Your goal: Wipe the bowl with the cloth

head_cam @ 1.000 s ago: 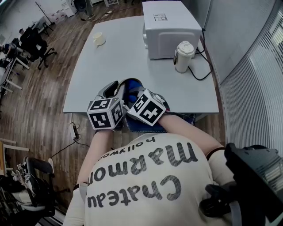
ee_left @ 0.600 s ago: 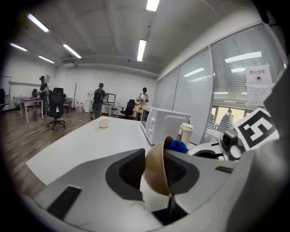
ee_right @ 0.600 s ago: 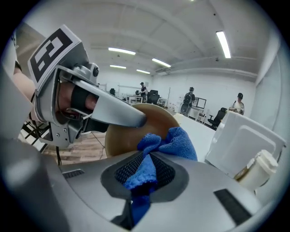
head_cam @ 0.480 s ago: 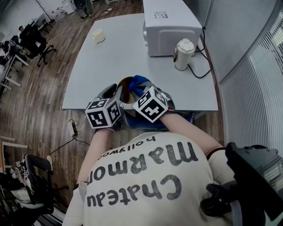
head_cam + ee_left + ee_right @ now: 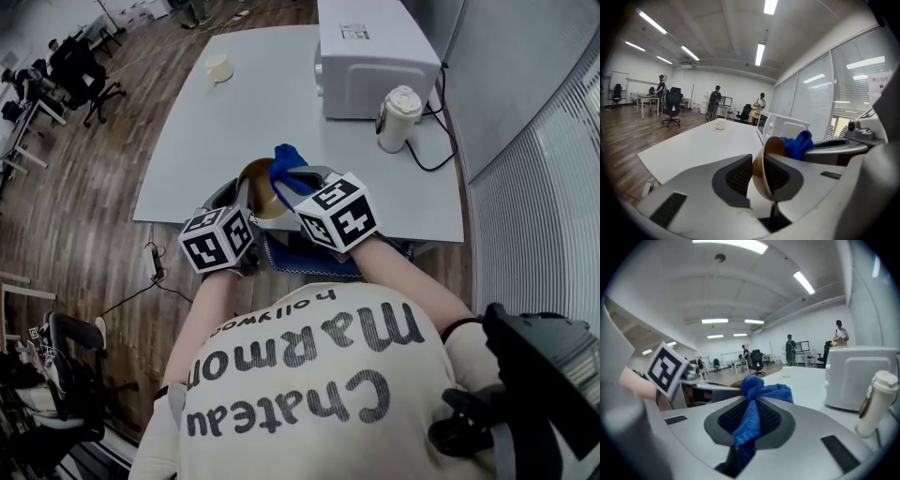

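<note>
With the jaws of the left gripper (image 5: 758,174) closing on the wall of the tilted bowl (image 5: 251,187) at the head view's centre, the right gripper (image 5: 749,420), clamped on the blue cloth (image 5: 761,391), should press evenly round the inside.

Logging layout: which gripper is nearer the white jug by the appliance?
Right. The right gripper, holding the cloth, is left of the jug; the left gripper, jaws closing on the bowl, is farther left.

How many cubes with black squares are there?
2. One marker cube is lower left of the brown bowl; the other is lower right, below the blue cloth. None looks hidden.
</note>
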Available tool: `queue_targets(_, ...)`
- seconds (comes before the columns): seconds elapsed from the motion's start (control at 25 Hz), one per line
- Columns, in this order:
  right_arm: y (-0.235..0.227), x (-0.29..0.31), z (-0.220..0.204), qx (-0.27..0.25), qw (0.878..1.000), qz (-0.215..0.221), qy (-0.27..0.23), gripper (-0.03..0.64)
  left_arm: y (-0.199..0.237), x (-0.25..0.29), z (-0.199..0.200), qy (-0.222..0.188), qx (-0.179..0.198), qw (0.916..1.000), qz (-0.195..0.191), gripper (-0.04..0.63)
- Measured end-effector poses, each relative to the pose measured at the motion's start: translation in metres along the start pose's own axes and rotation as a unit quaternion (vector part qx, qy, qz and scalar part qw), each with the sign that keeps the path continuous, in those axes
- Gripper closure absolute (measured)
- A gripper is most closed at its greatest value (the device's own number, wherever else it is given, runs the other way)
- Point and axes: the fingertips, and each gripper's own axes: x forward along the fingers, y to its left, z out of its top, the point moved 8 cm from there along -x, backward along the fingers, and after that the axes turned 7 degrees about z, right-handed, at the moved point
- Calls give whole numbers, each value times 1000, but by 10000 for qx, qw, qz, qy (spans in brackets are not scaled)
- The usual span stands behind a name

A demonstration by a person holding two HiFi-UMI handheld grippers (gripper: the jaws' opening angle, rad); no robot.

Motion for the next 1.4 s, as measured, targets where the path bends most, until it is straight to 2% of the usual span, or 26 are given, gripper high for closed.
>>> queue_targets(0.08, 10, 3, 11, 353, 9967, 624, -380, 578, 0, -2, 4, -145, -27, 9998, 117, 562)
queue_targets(0.16, 15, 6, 14, 445, 9943, 880, -413, 578, -1, -3, 9, -315, -25, 9993, 190, 565)
queue_targets(0.32, 22, 10, 12, -205, 9978, 633, 27, 578, -7, -6, 16, -491, -23, 9987, 100, 553)
queue_targets(0.44, 29, 16, 10, -696, 9957, 553, 265, 578, -10, -6, 20, -579, -31, 9983, 61, 543)
queue_targets(0.64, 39, 24, 5, -976, 9925, 629, 389, 578, -14, -8, 32, -711, -148, 9973, -140, 522)
queue_targets(0.84, 46, 30, 1, -1373, 9865, 801, 394, 578, -10, -7, 37, -784, -200, 9966, -153, 518)
queue_targets(1.08, 48, 36, -3, -1444, 9823, 864, 819, 578, 11, -9, 36, -770, -400, 9961, 175, 521)
queue_targets(1.2, 40, 38, -10, -1402, 9829, 686, 977, 578, 22, -10, 36, -730, -557, 9953, 300, 520)
queue_targets(1.4, 21, 37, -10, -1334, 9860, 195, 980, 578, 28, -6, 30, -587, -539, 9966, 229, 521)
